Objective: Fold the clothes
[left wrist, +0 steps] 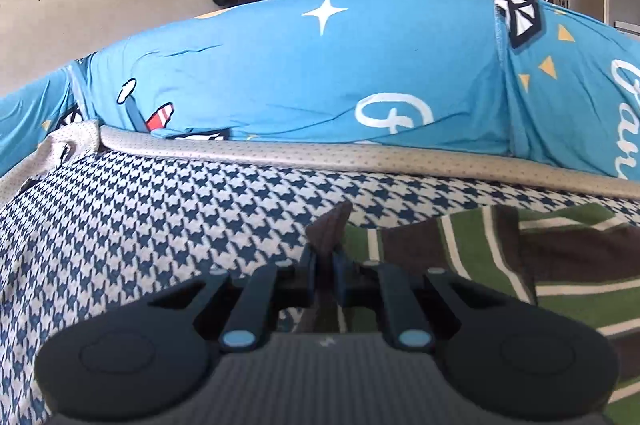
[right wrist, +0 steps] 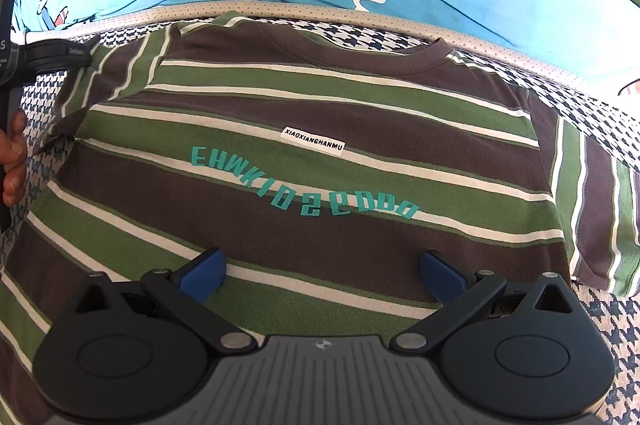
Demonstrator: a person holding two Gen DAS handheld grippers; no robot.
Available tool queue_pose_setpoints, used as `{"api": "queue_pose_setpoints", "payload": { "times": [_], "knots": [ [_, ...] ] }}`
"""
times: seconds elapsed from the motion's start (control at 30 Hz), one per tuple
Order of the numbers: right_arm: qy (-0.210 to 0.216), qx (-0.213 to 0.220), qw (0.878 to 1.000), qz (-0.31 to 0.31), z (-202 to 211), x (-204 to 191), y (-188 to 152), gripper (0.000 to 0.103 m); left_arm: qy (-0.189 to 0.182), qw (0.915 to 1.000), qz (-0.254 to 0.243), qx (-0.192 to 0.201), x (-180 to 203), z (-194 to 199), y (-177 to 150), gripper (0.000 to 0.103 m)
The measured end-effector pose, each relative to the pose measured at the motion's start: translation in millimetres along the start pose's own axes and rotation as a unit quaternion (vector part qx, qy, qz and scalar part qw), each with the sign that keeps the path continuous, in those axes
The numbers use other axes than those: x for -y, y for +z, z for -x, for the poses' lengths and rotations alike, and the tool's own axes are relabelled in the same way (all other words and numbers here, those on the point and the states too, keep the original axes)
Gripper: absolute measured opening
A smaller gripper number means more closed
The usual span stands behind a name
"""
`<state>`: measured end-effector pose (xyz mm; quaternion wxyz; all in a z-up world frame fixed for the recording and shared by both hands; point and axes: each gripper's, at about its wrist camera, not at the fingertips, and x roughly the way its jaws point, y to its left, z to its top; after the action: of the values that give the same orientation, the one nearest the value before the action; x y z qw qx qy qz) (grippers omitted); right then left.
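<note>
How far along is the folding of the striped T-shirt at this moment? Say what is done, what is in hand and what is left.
Done: the striped T-shirt lies spread flat, front up, on the houndstooth cover. In hand: the left gripper is shut on the tip of its sleeve; the right gripper hovers open over the lower front. Left: no fold shows yet, so every fold remains.

Bright, even daylight — soft shadows, colours vivid. Strong fisheye bending and dark corners at the edges — centres sharp, slight blur nearby.
</note>
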<state>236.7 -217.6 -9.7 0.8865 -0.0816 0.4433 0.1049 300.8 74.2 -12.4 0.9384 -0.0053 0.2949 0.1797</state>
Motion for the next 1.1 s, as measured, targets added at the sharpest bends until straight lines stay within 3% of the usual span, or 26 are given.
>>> {"api": "queue_pose_setpoints", "payload": {
  "times": [0.13,0.27,0.4,0.5,0.7,0.87,1.1],
  "knots": [
    [0.0,0.0,1.0,0.0,-0.4,0.4,-0.3,0.103,0.015,0.9996,0.006,-0.024,-6.6,-6.9,-6.0,0.014],
    [0.0,-0.001,1.0,0.0,0.3,0.3,-0.9,0.103,0.036,0.9986,0.017,-0.035,-8.9,-6.3,-2.9,0.026],
    [0.0,-0.002,1.0,0.0,0.7,-0.1,0.0,0.103,0.021,0.9973,0.057,-0.043,-16.7,-2.3,3.9,0.027],
    [0.0,-0.002,1.0,0.0,1.1,-1.1,0.1,0.103,-0.001,0.9974,0.066,-0.03,-15.9,5.9,10.3,0.029],
    [-0.001,-0.003,1.0,0.0,1.5,-1.8,0.2,0.103,-0.085,0.9942,0.063,-0.019,0.6,17.7,17.9,0.038],
    [-0.002,-0.002,1.0,0.0,1.8,-2.1,0.0,0.103,-0.151,0.9874,0.045,-0.014,21.6,25.5,20.7,0.039],
    [-0.004,-0.003,1.0,-0.001,2.3,-2.9,-0.5,0.103,-0.231,0.9727,0.018,0.003,53.4,35.8,32.6,0.048]
  ]
}}
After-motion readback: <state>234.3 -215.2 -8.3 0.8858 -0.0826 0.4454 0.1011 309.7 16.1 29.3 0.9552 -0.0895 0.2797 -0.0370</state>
